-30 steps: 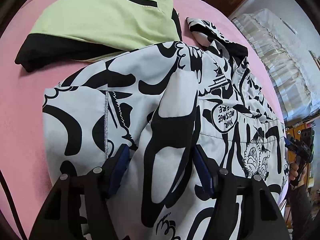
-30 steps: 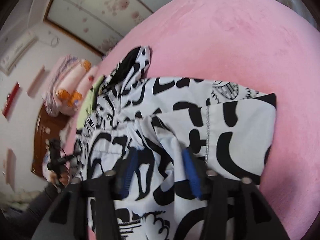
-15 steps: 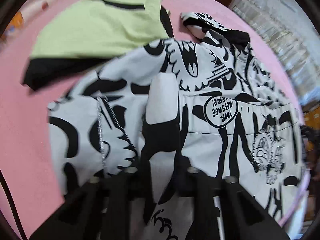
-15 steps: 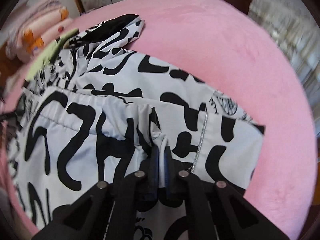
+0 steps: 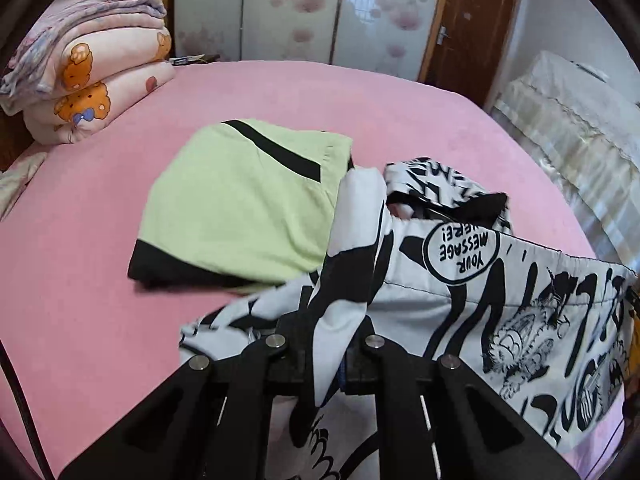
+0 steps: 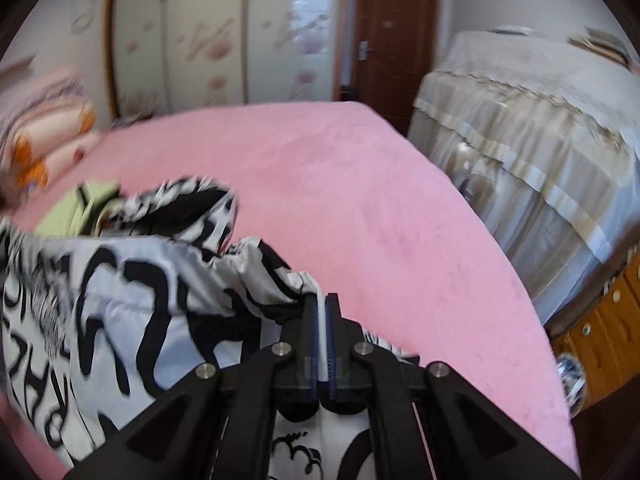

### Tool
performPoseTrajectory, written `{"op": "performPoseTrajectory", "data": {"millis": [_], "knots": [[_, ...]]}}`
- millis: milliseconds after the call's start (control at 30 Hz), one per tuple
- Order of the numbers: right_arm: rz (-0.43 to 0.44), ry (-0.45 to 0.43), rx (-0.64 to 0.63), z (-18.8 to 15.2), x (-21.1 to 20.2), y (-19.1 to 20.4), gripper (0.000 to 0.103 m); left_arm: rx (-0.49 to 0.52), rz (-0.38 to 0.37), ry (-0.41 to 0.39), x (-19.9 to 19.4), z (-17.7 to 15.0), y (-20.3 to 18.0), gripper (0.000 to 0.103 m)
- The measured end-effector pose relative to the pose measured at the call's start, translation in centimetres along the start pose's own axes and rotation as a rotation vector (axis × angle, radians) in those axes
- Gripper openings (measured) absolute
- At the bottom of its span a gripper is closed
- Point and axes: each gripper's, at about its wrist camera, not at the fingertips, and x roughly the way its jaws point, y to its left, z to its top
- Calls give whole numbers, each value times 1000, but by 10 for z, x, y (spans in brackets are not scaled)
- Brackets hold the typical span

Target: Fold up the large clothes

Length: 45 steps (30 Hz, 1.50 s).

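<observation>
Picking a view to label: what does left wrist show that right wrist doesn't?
Left wrist only: the "YOUR MESSAGE HERE" print and the sharp, nearly whole green garment.
Right wrist only: the draped furniture's full side and a wooden cabinet.
Both: pink bed, black-and-white garment, each set of tongs shut on it.

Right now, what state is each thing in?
left gripper: jaws shut on black-and-white garment
right gripper: jaws shut on its edge
black-and-white garment: partly lifted off the bed
green garment: folded, lying flat
quilts: folded, stacked
door: closed
</observation>
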Motion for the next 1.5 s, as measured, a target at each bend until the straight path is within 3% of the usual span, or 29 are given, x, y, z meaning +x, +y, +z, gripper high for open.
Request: {"op": "performPoseTrajectory", "data": {"millis": [67,233,367,500,600,733,767,833,867,900,933,1000,1133,1200,1300,1367,1400,1467,1500], "knots": [[-41,22,-5,1,21,6,2,-8,28,24,26,6,-2,7],[-100,226,10,-21,107,12,2,-18,101,133,96,-8,-1,7],[-125,300,-13,-41,136,16,3,-1,115,154,120,-26,-1,12],[-125,306,-39,-38,131,19,11,-72,66,167,118,-29,19,33],[-62,313,11,-29,112,14,19,-157,-9,168,102,-27,40,40],[34,208,67,-17,69,16,37,-159,-40,81,64,-21,48,41],[50,183,66,-15,62,20,39,-133,-21,50,55,-18,44,41],[75,155,45,-11,53,36,38,-99,-11,15,46,-18,36,31],[93,161,33,-9,54,47,38,-80,0,1,44,-17,29,15],[113,168,23,-9,56,59,38,-63,5,-16,42,-16,21,9],[127,170,12,-9,59,68,38,-45,6,-46,40,-16,12,9],[134,180,-27,-12,64,94,26,8,4,-72,40,-11,-6,9],[114,210,-79,-24,88,123,23,88,68,-7,71,-16,-14,6],[57,216,-93,-31,102,117,23,69,84,33,87,-19,2,3],[-26,206,-66,-37,115,83,17,20,41,56,102,-23,24,2],[49,201,-22,-41,117,58,16,6,16,56,108,-26,31,2],[-56,198,-49,-43,117,52,13,3,7,59,110,-26,32,2],[-33,195,-30,-45,118,39,0,3,0,59,115,-29,32,2],[6,203,13,-46,119,30,0,5,-1,56,116,-30,32,2]]}}
